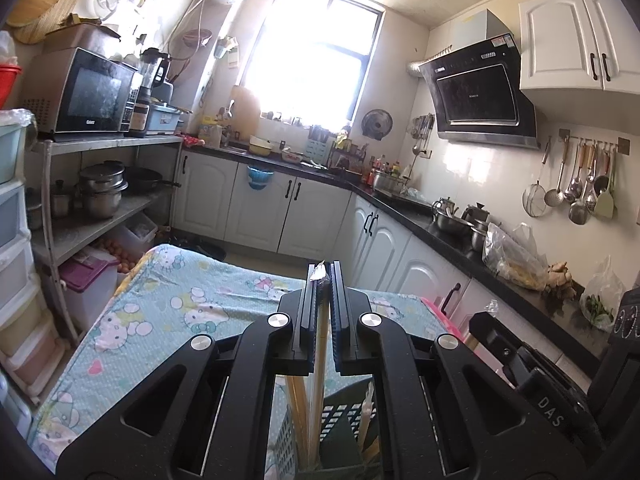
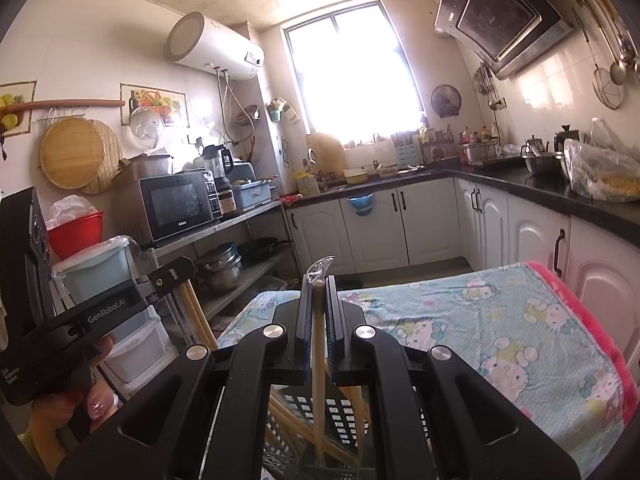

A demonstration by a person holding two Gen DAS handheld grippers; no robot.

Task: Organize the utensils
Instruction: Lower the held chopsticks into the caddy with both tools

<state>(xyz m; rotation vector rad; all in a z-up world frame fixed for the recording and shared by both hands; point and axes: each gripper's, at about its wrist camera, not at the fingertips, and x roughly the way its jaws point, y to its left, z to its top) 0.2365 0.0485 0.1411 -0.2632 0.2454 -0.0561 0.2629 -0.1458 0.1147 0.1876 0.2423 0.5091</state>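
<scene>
Both grippers pointed across the kitchen toward the bright window [image 1: 316,52], tipped only a little downward.

The left gripper [image 1: 325,276] had its jaws nearly closed, pinching a bundle of chopsticks [image 1: 316,380]. The sticks hung almost straight down between the jaws, and a scrap of clear wrapper [image 1: 319,272] poked up at the top. They were probably held upright like this so the tips could slide into the holder below.

The right gripper [image 2: 319,288] also had its jaws nearly closed. It gripped a single chopstick [image 2: 319,360] near its top end, with a bit of clear wrapper [image 2: 320,268] sticking up above it. This stick also hung downward, a little tilted.

Right under both grippers, at the near edge of the pictures, sat a dark basket [image 2: 340,416] with rows of small holes in its wall. More chopsticks [image 2: 288,420] already leaned inside it at slants. The lower ends of the held sticks looked to be in the basket or just above it, but the very tips were hidden.

The basket stood on the tabletop, covered by a blue cartoon cloth [image 1: 180,300] with a pink edge [image 2: 580,308] on the right. A person's hand [image 2: 80,392] showed at the near left of the right view, holding the other gripper's handle.

It looked like the job was partly done: some sticks were stored, and these were about to join them.
</scene>
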